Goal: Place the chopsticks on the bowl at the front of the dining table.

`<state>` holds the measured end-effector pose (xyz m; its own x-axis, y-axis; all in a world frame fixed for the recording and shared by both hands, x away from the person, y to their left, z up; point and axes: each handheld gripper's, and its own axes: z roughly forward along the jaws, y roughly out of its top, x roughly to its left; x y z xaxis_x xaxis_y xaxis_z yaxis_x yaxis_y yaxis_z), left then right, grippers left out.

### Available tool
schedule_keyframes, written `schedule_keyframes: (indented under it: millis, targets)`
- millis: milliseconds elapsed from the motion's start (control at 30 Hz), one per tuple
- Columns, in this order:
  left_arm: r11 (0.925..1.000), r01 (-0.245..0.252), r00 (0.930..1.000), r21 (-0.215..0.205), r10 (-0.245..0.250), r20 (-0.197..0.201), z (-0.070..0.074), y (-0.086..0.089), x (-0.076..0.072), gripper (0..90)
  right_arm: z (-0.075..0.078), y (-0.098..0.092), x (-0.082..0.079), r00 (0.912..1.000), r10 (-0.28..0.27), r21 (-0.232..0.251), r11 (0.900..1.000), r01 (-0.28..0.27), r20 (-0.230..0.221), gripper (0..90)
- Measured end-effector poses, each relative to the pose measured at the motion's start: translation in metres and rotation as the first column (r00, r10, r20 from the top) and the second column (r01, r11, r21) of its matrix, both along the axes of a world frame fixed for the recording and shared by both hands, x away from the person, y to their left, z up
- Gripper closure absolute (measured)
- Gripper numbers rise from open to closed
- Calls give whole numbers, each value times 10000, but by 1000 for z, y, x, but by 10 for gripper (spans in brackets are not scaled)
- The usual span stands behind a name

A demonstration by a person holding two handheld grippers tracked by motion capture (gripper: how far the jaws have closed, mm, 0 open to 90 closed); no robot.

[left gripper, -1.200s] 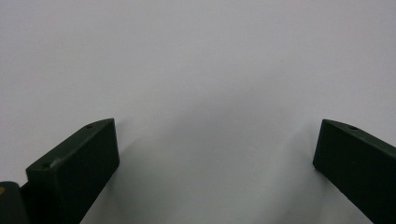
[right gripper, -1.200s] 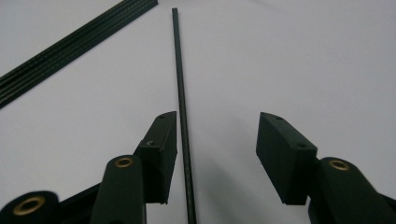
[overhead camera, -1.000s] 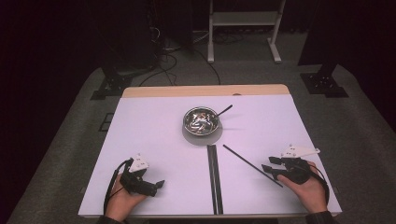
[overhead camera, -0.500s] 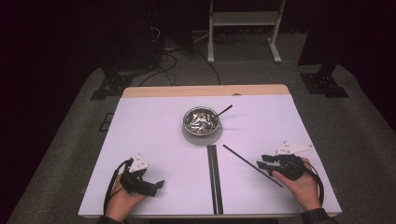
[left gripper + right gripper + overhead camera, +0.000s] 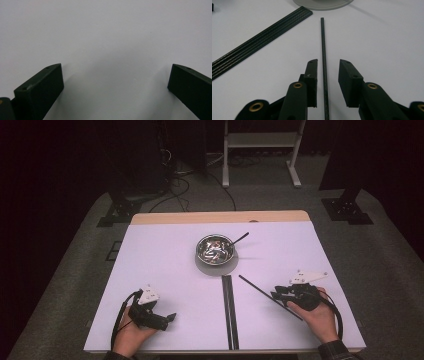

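Rod-grasping is the step judged to be in hand. A thin black carbon-fibre rod (image 5: 323,50) lies flat on the white table (image 5: 165,270), and in the high view that rod (image 5: 255,290) runs from about 10 o'clock to 4 o'clock, its far tip near the grey round mat (image 5: 216,266) under the shiny metal bowl (image 5: 216,249).

The right gripper (image 5: 326,75) has been brought up along the near end of the rod since a second ago, shifted slightly towards 10 o'clock on the table, and its jaws have just been closing. The rod is now straddled by them, but a sliver of table is seen on each side of it, so the pads are not yet pressed on it. A pinch is judged to be close, with the rod centred enough for it.

The left gripper (image 5: 115,87) is held with jaws spread wide over bare table, nothing between them; in the high view it (image 5: 167,319) rests at about 7 o'clock from the bowl, unmoved.

A flat black ribbed strip (image 5: 229,310) lies at 6 o'clock from the bowl. The bowl's contents cannot be made out, and the dark handle (image 5: 240,238) rising from it towards 2 o'clock cannot be identified. The near end of the rod is covered by the right hand (image 5: 317,317).
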<state>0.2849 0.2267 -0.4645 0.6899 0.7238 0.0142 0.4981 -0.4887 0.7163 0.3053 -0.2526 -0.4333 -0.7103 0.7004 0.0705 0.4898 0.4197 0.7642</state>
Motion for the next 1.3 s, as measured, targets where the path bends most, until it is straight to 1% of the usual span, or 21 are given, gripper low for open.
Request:
schedule_keyframes:
  millis: [133, 367, 833, 1067, 1300]
  targets:
    - [10000, -3, 10000, -8, 3, 4, 0, 0, 0, 0, -2, 3, 4, 9999, 39, 32, 10000, -39, -115, 715]
    - [10000, 5, 10000, 16, -5, -7, 0, 0, 0, 0, -7, 11, 14, 9995, 169, -137, 9998, -173, -274, 743]
    - [10000, 3, 10000, 2, -3, 2, 0, 0, 0, 0, -19, 21, 30, 9960, 373, -327, 9987, -400, -809, 795]
    - [10000, 13, 10000, 19, -13, -15, 0, 0, 0, 0, -20, 23, 31, 9949, 421, -449, 9979, -463, -914, 818]
    - [10000, 8, 10000, 13, -8, -18, 0, 0, 0, 0, -21, 24, 30, 9962, 379, -602, 9973, -427, -789, 847]
